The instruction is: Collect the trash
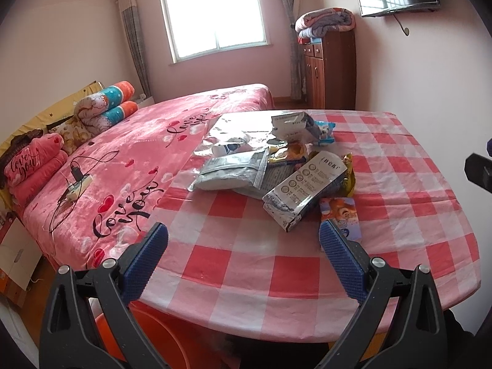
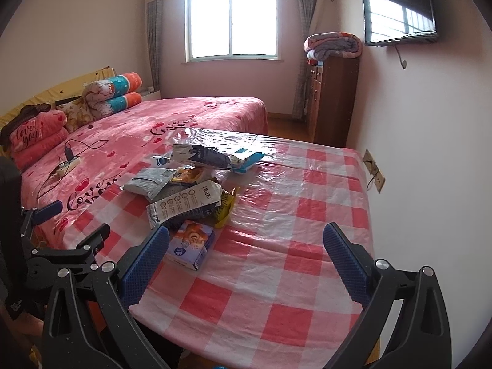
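A heap of empty wrappers and pouches [image 1: 270, 160] lies on the red-and-white checked table [image 1: 276, 264]. A silver printed pouch [image 1: 304, 184] and a small carton with a cartoon picture [image 1: 339, 215] lie nearest. My left gripper [image 1: 243, 246] hovers open over the table's near edge, short of the heap, holding nothing. In the right wrist view the heap [image 2: 190, 181] and the carton [image 2: 190, 243] sit left of centre. My right gripper [image 2: 246, 246] is open and empty, its left finger close to the carton. The left gripper [image 2: 49, 212] shows at that view's left edge.
A bed with a pink cover [image 1: 123, 166] borders the table's left side. An orange bin [image 1: 160, 332] stands under the table's near edge. A wooden cabinet [image 2: 332, 98] and a wall with a socket [image 2: 373, 169] lie to the right.
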{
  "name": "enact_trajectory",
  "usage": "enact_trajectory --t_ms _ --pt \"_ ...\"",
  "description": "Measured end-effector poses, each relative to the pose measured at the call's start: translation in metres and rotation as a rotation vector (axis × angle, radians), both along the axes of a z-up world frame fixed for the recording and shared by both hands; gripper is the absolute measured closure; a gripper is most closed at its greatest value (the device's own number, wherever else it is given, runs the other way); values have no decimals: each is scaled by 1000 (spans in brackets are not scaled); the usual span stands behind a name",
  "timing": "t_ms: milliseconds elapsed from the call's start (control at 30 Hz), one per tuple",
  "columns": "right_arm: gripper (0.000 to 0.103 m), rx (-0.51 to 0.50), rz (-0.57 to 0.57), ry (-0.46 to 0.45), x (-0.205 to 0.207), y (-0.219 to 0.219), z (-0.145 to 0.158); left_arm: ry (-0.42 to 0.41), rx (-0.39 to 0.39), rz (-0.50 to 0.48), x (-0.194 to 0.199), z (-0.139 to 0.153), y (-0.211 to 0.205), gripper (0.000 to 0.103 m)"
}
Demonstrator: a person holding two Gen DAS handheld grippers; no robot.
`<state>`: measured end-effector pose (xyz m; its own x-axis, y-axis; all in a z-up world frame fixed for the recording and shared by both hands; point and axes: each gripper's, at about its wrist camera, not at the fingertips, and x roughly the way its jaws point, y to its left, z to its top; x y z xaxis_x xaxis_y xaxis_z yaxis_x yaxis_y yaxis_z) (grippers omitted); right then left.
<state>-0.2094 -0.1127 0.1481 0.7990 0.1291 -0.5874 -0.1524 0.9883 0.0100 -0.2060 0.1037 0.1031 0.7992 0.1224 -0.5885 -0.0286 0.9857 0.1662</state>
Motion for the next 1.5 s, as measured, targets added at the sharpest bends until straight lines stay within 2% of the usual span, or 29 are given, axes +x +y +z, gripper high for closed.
enact_trajectory --t_ms 133,467,633,833,1033,1267,1300,1400,1500 --pt "4 27 5 35 14 -2 -11 18 -24 -37 6 -8 4 4" --pt "4 122 40 173 43 -13 -43 59 -118 -238 29 -22 2 4" --pt "4 182 65 253 57 -22 -61 129 -71 -331 52 -40 -12 4" --pt "4 217 105 326 65 -22 -83 154 -17 -397 85 -49 -28 4" --pt "4 231 206 355 62 -7 -95 216 -29 -397 123 -60 -34 4" --pt "4 255 243 380 63 0 -106 248 -54 -416 148 -64 -41 5" --pt "4 260 245 385 64 0 -107 251 -51 -414 151 -65 -42 6" --pt "4 266 250 392 65 2 -110 277 -75 -400 161 -69 -42 22" --pt "4 271 248 399 67 1 -114 300 -120 -387 167 -72 -40 25"
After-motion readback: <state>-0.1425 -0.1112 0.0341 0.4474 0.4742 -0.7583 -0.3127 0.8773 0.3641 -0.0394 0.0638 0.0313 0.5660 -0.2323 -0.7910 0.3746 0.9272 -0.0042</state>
